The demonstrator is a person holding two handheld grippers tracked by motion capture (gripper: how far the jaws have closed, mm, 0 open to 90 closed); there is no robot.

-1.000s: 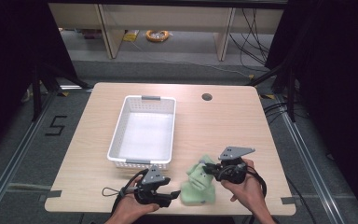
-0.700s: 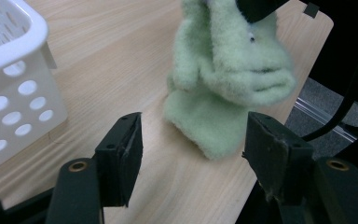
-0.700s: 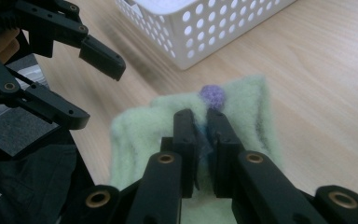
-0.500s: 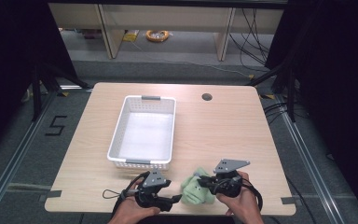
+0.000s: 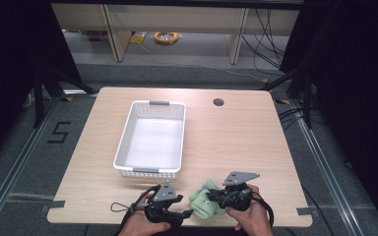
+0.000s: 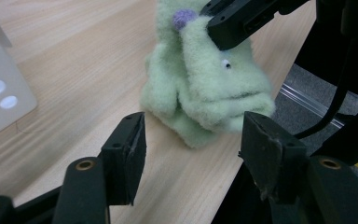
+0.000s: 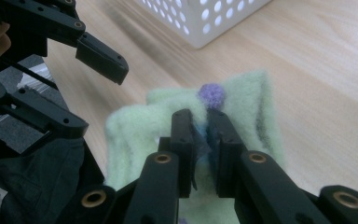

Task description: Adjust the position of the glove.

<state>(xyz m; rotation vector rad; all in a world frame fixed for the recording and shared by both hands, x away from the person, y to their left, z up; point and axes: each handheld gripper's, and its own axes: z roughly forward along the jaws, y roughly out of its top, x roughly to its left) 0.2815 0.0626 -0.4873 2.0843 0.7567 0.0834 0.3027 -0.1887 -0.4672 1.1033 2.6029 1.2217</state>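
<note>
toy [image 5: 204, 205] at bench [image 5: 236, 137] 6 o'clock edge, long axis toward 1 o'clock, face toward 7 | right gripper [image 7: 199, 128] fingers pinched on toy | left gripper [image 6: 189, 149] fingers wide, toy just ahead | basket [image 5: 152, 140] at 11

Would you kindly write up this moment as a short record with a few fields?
surface: wooden table with a round hole near its far edge
container: white perforated basket, nothing seen inside
object: green plush toy with a purple pompom, at the table's near edge
left gripper: jaws open, facing the toy, apart from it
right gripper: jaws shut on the toy's fabric beside the pompom
toy versus basket: outside it, on the near side
</note>
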